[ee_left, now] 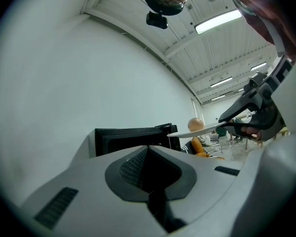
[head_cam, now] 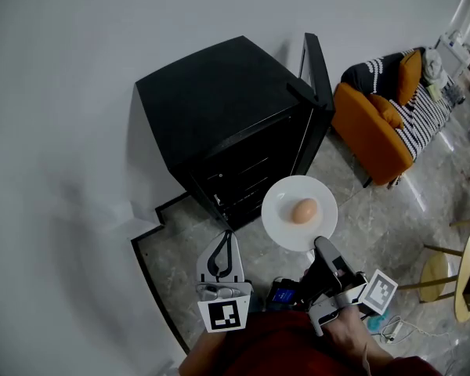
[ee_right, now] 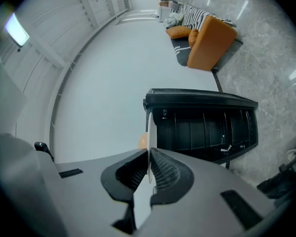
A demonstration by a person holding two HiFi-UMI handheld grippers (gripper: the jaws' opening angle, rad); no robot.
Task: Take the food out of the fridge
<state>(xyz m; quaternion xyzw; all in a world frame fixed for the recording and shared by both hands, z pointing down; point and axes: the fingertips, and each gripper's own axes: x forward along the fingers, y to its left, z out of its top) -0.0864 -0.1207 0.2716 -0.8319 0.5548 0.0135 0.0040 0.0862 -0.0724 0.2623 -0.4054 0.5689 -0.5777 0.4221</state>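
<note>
Fingers [ee_right: 166, 174] of the right gripper [head_cam: 323, 247] are clenched on the near rim of a white plate [head_cam: 282, 198], so the plate is carried by its edge and held level ahead of the fingertips. An egg [head_cam: 303, 210] is seen resting near the plate's middle, well clear of the gripped rim; a level hold is judged necessary to stop it rolling. The left gripper [head_cam: 225, 241] is held just beside, its fingers [ee_left: 103, 196] pressed together on nothing, apparently out of the way. Beyond both sets of fingers the black fridge [head_cam: 219, 100] is found with its door [head_cam: 317, 73] swung open; the food is already outside it, above the floor [head_cam: 376, 225].
</note>
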